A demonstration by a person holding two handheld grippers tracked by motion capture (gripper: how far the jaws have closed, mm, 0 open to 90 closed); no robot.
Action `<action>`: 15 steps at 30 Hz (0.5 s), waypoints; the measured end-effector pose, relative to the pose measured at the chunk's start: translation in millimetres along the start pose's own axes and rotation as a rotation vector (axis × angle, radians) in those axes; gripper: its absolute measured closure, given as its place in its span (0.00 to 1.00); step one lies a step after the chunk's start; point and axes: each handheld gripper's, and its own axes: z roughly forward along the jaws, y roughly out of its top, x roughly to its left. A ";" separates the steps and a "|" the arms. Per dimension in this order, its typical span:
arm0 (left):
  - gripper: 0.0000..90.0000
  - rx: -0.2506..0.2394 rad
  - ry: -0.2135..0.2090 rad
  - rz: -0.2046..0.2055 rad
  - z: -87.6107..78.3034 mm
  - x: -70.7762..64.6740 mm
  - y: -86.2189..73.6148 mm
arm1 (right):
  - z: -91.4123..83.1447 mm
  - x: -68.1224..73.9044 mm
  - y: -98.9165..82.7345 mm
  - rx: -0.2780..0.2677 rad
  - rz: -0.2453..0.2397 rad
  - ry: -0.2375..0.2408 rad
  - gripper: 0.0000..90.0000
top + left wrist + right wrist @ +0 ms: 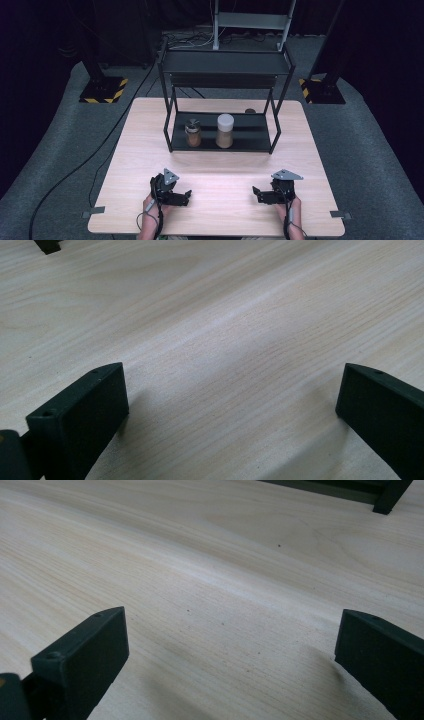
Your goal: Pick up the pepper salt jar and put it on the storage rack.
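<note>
Two jars stand on the bottom shelf of a black metal rack at the table's far side: a small one with a dark lid and, to its right, a taller one with a white lid. My left gripper rests near the front edge at the left, pointing toward the table's middle. Its jaws stand wide apart over bare wood. My right gripper lies near the front edge at the right and points inward, open, nothing between its jaws.
The light wooden table has bare room between the rack and the grippers. A small dark round object sits behind the rack's right leg. A rack foot is visible in the right gripper view. Stands and cables lie on the floor beyond.
</note>
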 end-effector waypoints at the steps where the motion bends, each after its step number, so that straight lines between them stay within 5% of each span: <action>1: 0.00 0.000 0.000 0.000 0.0 0.0 0.0 | 0.4 1.2 0.7 0.003 -0.001 -0.007 0.00; 15: 0.00 0.000 0.000 0.000 0.0 0.0 0.0 | 2.9 10.3 4.8 0.026 -0.011 -0.048 0.00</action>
